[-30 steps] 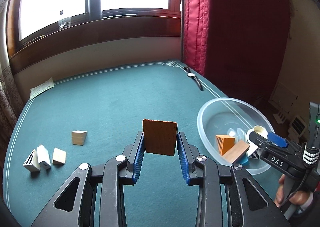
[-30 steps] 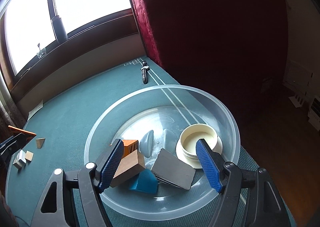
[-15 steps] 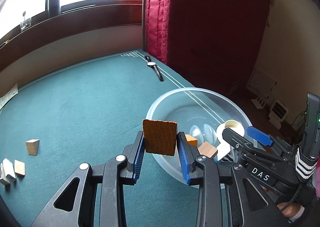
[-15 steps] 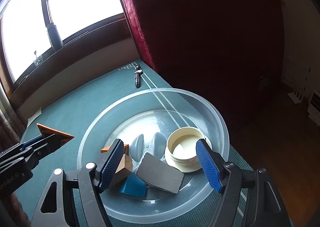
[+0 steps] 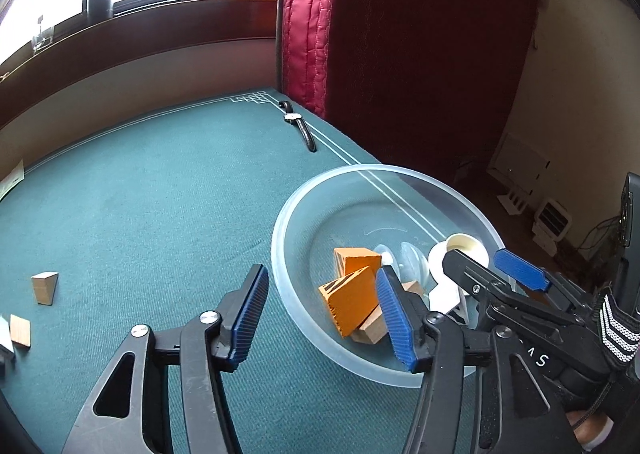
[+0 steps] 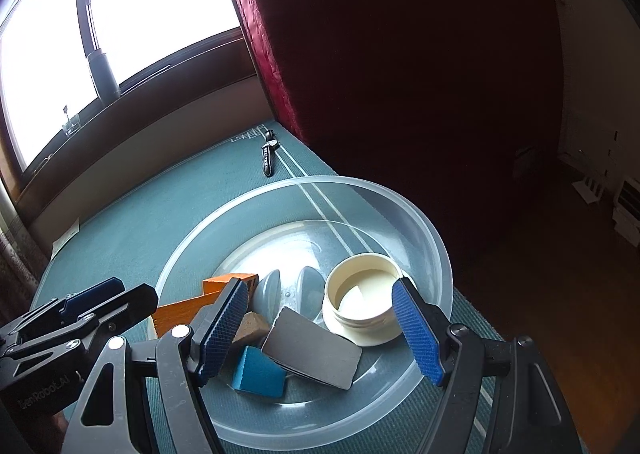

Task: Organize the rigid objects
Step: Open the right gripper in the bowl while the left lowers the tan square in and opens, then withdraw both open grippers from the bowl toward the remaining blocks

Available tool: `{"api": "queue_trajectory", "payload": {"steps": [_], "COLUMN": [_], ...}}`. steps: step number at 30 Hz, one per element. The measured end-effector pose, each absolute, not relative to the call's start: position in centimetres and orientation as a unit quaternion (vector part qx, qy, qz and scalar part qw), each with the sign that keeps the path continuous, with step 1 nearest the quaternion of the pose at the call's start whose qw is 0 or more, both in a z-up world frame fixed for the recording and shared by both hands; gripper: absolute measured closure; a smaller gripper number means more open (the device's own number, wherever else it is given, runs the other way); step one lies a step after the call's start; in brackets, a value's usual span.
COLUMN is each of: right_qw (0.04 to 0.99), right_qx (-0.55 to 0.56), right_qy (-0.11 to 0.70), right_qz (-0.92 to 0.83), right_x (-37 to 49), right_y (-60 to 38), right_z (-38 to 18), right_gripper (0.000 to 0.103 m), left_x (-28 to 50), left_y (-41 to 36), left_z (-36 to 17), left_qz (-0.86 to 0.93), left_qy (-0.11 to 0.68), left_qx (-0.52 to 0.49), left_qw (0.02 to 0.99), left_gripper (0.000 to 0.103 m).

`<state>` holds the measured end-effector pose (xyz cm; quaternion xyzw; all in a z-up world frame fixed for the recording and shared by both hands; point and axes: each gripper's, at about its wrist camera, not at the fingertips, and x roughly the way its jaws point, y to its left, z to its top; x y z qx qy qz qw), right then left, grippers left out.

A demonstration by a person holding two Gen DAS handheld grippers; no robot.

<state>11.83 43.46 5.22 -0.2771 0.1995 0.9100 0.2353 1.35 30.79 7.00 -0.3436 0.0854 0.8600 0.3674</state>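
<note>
Left wrist view: the left gripper [image 5: 320,300] has just been opening, and its fingers stand apart over the near rim of the clear bowl [image 5: 288,214] with nothing between them. The orange wedge [image 5: 350,300] lies inside the bowl against its near wall, leaning on a second orange block [image 5: 356,260] and a wooden block [image 5: 372,328]. Wide bare green tabletop [image 5: 160,194] stretches left; small blocks [image 5: 44,288] sit near its left edge. A watch [image 5: 300,126] lies by the far edge.

Right wrist view: the right gripper [image 6: 318,328] hangs above the bowl [image 6: 400,206], fingers apart, empty, over a grey slab [image 6: 316,348], blue piece [image 6: 258,374] and cream lid [image 6: 364,296]. The bowl sits close to the tabletop's right edge.
</note>
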Motion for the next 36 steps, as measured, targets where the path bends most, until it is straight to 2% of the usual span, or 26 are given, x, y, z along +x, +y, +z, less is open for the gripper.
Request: {"api": "queue_trajectory", "payload": {"steps": [1, 3, 7, 14, 19, 36], "right_qw": [0.235, 0.233, 0.230, 0.221, 0.209, 0.147], "right_qx": [-0.278, -0.279, -0.275, -0.275, -0.277, -0.285], "right_qy": [0.199, 0.197, 0.191, 0.180, 0.171, 0.139], "right_qz": [0.910, 0.911, 0.914, 0.918, 0.922, 0.937], "right_x": [11.8, 11.8, 11.7, 11.4, 11.1, 8.8], "right_y": [43.4, 43.2, 42.8, 41.9, 40.9, 35.3], "right_z": [5.2, 5.2, 5.5, 5.5, 5.6, 6.1], "right_gripper": [0.025, 0.025, 0.024, 0.022, 0.020, 0.018], "left_x": [1.5, 1.6, 1.0, 0.3, 0.0, -1.0], "left_y": [30.5, 30.0, 29.4, 27.4, 25.7, 17.9], "left_z": [7.1, 7.2, 7.4, 7.4, 7.6, 7.5], "left_qz": [0.864, 0.871, 0.880, 0.889, 0.899, 0.920], "left_qy": [0.086, 0.087, 0.086, 0.076, 0.073, 0.040], "left_qx": [-0.340, -0.333, -0.327, -0.333, -0.327, -0.329], "left_qw": [0.362, 0.351, 0.334, 0.305, 0.281, 0.210], "left_gripper": [0.033, 0.027, 0.021, 0.020, 0.014, 0.014]}}
